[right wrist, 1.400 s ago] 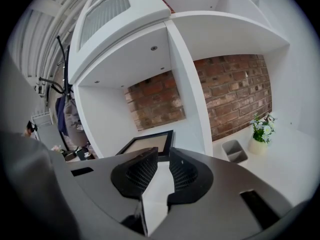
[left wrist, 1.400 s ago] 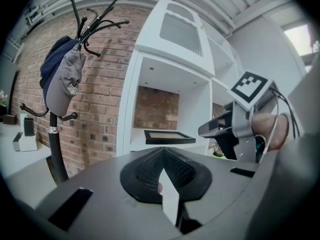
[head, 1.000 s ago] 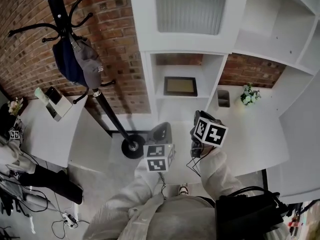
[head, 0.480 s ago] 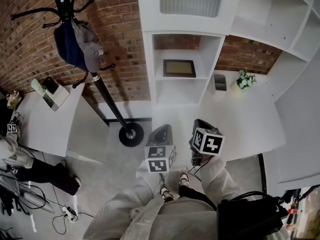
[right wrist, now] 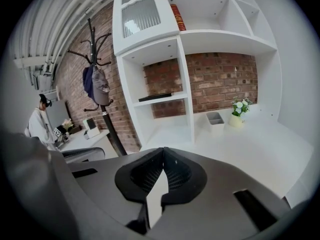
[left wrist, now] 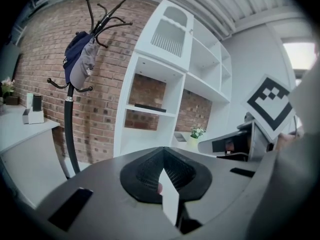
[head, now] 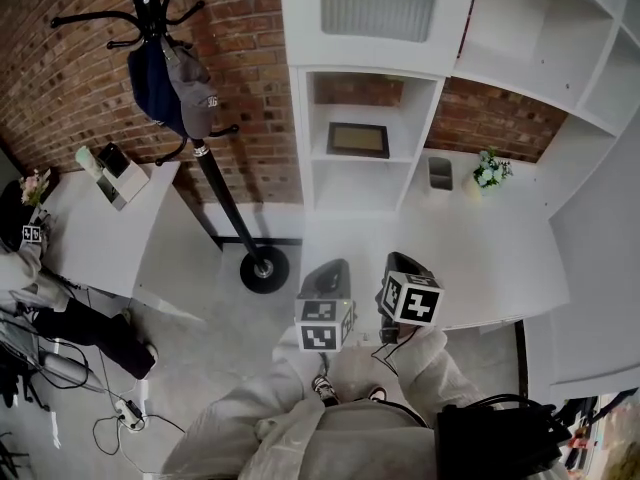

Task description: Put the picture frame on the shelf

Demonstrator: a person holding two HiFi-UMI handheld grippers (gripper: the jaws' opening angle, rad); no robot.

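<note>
Well, we see the picture frame (head: 358, 139) lying flat on the middle shelf (head: 403, 149) of the white unit, in the open compartment against the brick wall (head: 80, 58). In the left gripper view the frame (left wrist: 146, 107) shows only as a thin dark slab on that board, and the right gripper view gives the same edge-on look (right wrist: 155, 97).

We hold both grippers low in front of us, well apart from the shelf, with their marker cubes turned up toward the head camera. The left gripper (head: 328, 266) has its jaws pressed together with nothing between them; its own view shows the pads meeting at the front (left wrist: 162, 150). The right gripper (head: 400, 261) sits just beside it, and its jaws are likewise closed on nothing (right wrist: 163, 153).

To the right of the frame's compartment, on the white counter (head: 480, 253), stand a small grey container (head: 440, 173) and, near it, a pot of white flowers (head: 490, 171). Left of the unit stands a black coat stand (head: 215, 183) carrying a grey cap (head: 195, 93) and a dark blue bag (head: 155, 78). A red book (right wrist: 175, 17) stands on an upper shelf in the right gripper view, and a person (right wrist: 40, 121) is at a table far to the left
</note>
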